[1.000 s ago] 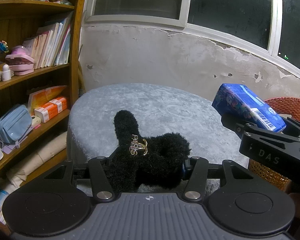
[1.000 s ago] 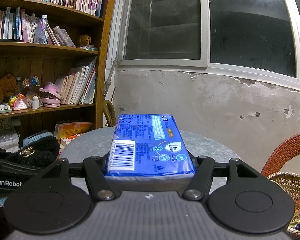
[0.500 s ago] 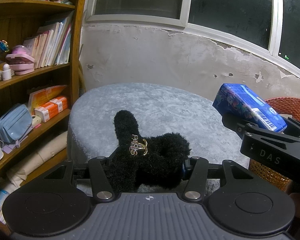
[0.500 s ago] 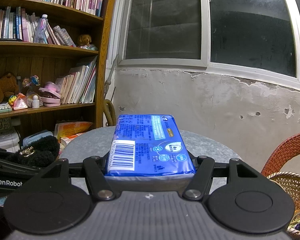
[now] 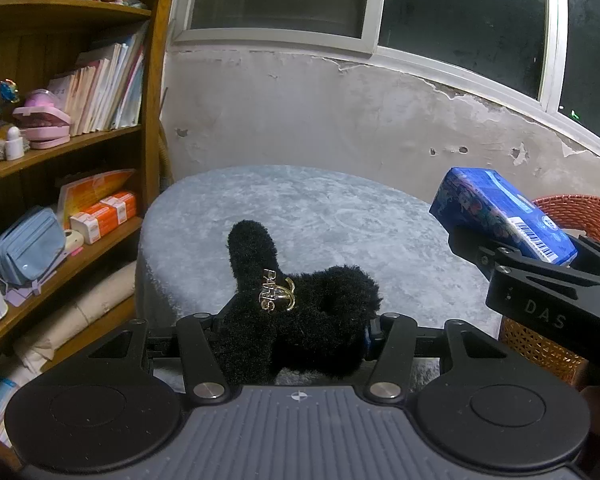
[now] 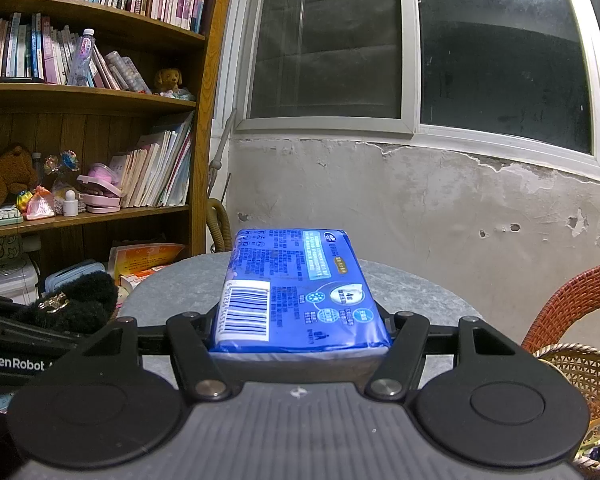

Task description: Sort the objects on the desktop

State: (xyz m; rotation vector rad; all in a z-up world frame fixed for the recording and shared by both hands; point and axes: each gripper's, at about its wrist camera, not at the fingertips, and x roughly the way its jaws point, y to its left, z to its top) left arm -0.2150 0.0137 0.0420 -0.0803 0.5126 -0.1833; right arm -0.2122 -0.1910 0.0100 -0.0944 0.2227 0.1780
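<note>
My left gripper [image 5: 296, 320] is shut on a black furry hair accessory [image 5: 300, 312] with a gold "PARIS" charm, held above the near edge of the round grey table [image 5: 320, 216]. My right gripper [image 6: 300, 320] is shut on a blue tissue pack [image 6: 296, 292] with a barcode, held above the table. The pack [image 5: 500, 216] and right gripper also show at the right in the left wrist view. The furry accessory [image 6: 76, 300] and left gripper show at the left in the right wrist view.
A wooden bookshelf [image 5: 60, 140] with books, boxes and a blue pouch stands at the left. A red wicker basket [image 6: 572, 300] and a tan wicker basket [image 6: 584, 372] stand at the right of the table. A peeling wall and window are behind.
The right gripper with the blue tissue pack has drifted slightly right and down in the left wrist view. The left gripper has stayed still.
</note>
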